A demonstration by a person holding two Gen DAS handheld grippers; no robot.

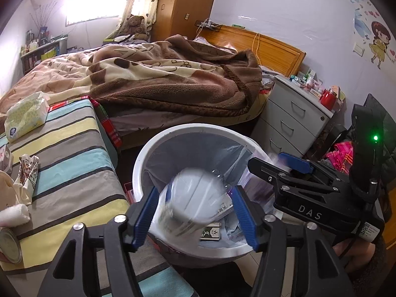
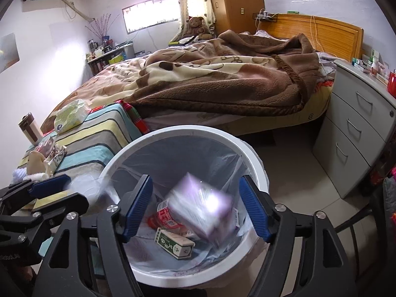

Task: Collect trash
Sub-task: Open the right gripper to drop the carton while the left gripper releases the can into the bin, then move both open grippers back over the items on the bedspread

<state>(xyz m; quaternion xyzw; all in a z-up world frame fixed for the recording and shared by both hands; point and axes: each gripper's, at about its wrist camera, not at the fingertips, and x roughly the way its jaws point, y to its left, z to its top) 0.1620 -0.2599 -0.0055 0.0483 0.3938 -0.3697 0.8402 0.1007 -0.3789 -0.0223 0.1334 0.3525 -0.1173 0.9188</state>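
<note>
A white trash bin (image 1: 188, 127) lined with a clear bag stands on the floor beside a striped bench. My left gripper (image 1: 194, 216) hangs open over it. A motion-blurred white and blue container (image 1: 195, 195) is in the air between its blue pads, touching neither. My right gripper (image 2: 196, 208) is open above the same bin (image 2: 173, 133), and a blurred purple box (image 2: 203, 205) sits loose between its pads. In the bin lie a green and white box (image 2: 173, 243) and a red and white carton (image 2: 164, 219). Each gripper shows in the other's view: right gripper (image 1: 272, 165), left gripper (image 2: 66, 190).
The striped bench (image 1: 74, 153) left of the bin holds a tissue pack (image 1: 26, 116), crumpled wrappers (image 1: 27, 170) and a tin can (image 1: 10, 247). Behind is a bed with a brown blanket (image 1: 173, 79). A grey drawer unit (image 2: 354, 138) stands right of the tiled floor.
</note>
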